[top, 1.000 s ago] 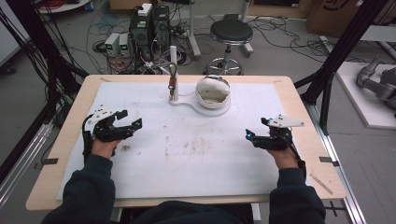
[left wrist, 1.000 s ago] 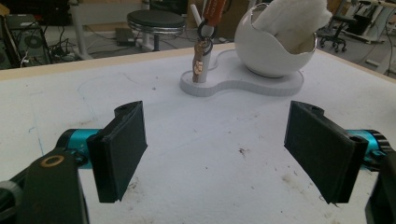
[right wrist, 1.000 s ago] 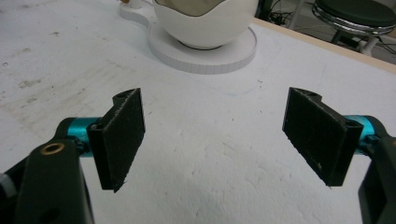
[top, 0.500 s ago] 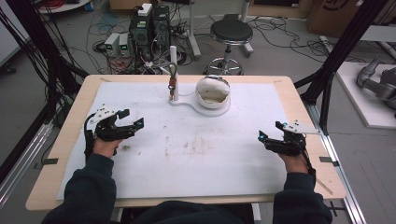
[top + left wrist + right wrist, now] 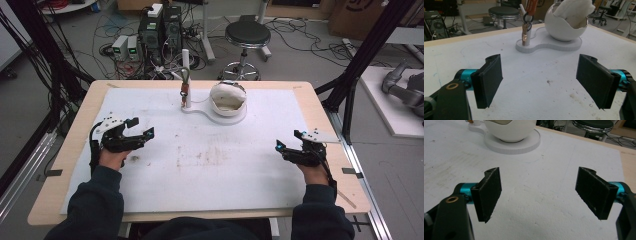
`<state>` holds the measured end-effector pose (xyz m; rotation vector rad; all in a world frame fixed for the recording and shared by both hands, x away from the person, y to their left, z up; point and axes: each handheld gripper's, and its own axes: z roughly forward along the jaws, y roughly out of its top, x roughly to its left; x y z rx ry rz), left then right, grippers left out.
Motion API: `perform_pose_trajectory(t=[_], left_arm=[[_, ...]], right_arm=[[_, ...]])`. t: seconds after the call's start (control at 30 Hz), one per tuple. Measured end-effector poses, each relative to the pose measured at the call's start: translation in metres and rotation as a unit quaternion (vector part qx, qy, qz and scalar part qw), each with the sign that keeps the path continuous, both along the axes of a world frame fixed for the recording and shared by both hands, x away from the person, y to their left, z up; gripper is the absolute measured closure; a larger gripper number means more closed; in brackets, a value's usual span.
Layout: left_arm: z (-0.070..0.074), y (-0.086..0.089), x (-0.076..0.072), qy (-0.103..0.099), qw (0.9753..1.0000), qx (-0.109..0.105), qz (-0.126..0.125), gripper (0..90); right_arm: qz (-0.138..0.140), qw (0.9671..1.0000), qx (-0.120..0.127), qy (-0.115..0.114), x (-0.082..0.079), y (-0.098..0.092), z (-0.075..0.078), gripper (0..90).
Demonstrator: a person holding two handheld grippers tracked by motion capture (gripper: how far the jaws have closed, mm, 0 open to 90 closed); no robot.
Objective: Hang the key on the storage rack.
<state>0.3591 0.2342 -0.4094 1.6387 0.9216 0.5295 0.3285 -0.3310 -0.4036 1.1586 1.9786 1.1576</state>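
Both hand-held grippers, left and right, gape empty over the desk; keys hang on the far stand; approach likely next, requiring a forward reach.

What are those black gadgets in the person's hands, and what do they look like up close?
They are hand-held grippers. The left gripper and right gripper are black, each topped by a pale grey three-cornered plate. Each has two flat, rectangular black fingers on turquoise metal mounts, with a brass-coloured ring on the black linkage. A black cable trails from each. The person wears dark long sleeves.
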Motion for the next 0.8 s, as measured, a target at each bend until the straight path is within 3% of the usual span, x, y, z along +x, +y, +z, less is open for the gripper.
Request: perform_pose_trajectory(t=[0.8], left_arm=[[-0.0018,-0.0010,0.0013,0.006,1.0000,-0.002,-0.003,20.9]], right_arm=[[0.004,1.0000,0.003,0.002,0.0034,-0.0021,-0.0034,21.5]])
